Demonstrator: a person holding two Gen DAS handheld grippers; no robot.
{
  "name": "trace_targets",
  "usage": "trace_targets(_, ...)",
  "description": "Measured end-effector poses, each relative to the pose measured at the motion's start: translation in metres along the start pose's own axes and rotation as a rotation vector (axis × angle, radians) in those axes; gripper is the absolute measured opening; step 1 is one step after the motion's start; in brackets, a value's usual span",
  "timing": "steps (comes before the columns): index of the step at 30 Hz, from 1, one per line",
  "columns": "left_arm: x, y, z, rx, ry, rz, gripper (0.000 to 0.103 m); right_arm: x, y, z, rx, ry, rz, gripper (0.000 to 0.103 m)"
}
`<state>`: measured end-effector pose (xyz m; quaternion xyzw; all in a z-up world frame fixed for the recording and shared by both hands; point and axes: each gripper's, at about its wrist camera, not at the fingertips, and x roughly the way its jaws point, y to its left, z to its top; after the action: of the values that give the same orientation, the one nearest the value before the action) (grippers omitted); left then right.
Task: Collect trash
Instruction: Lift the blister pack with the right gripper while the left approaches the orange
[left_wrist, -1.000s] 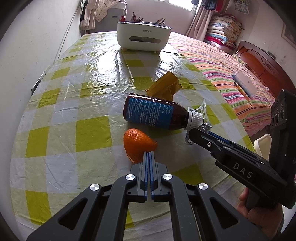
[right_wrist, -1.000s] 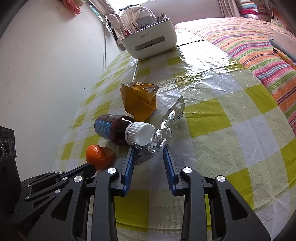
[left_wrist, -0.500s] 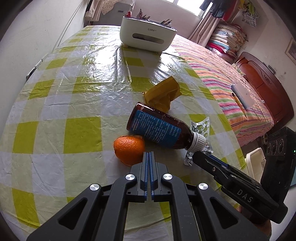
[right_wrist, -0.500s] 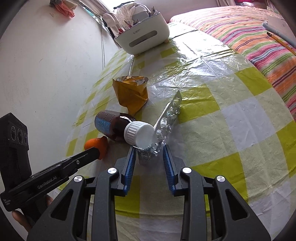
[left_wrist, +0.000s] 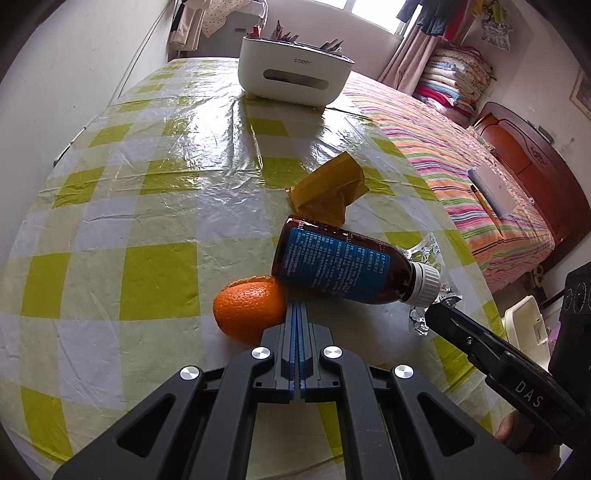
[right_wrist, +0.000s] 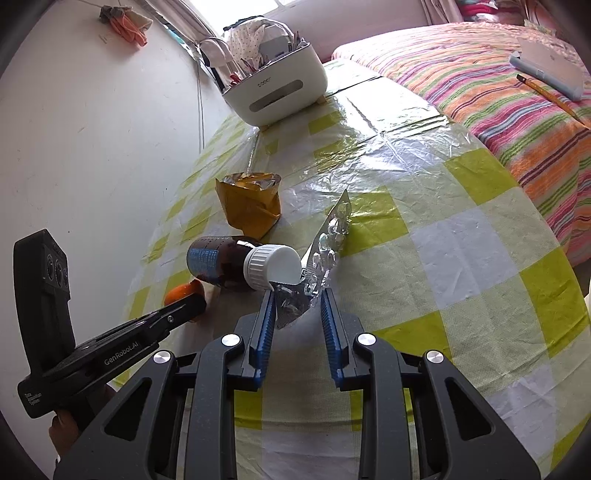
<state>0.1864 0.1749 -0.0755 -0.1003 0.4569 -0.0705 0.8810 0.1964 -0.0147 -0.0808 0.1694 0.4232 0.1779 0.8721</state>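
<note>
Lying on its side on the checked desk (left_wrist: 155, 192) is a brown bottle (left_wrist: 343, 266) with a blue label and white cap, the cap end toward the right gripper (right_wrist: 297, 314). An orange peel (left_wrist: 251, 314) sits just beside the bottle's base, and a crumpled yellow wrapper (left_wrist: 328, 192) lies just behind the bottle.

A foil blister pack (right_wrist: 325, 251) stands tilted against the bottle cap, its lower end between the right gripper's blue pads. Those jaws have just been closing, from a small gap to a smaller one. A gap shows beside the foil on the right pad's side; contact on the left pad cannot be confirmed, so a firm grip is not established.

The left gripper (left_wrist: 297, 314) has its jaws fully closed, pads pressed together with nothing between them. Its tip lies at the edge of the orange peel, just below the bottle; whether it touches either cannot be told.

A white bin (left_wrist: 293, 72) holding scraps stands at the far end of the desk, well apart from the other items. A striped bed (right_wrist: 498, 92) borders the desk on the right.
</note>
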Motion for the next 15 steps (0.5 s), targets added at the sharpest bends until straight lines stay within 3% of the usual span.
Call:
trace_targets(4, -0.005, -0.005, -0.001, 0.026, -0.012, -0.003, 0.001, -0.017, 0.012, -0.001, -0.108, -0.073, -0.082, 0.024)
trace_targets(15, -0.020, -0.012, -0.003, 0.046, -0.056, -0.034, 0.001, -0.018, -0.011, 0.001, -0.032, -0.052, -0.068, 0.024)
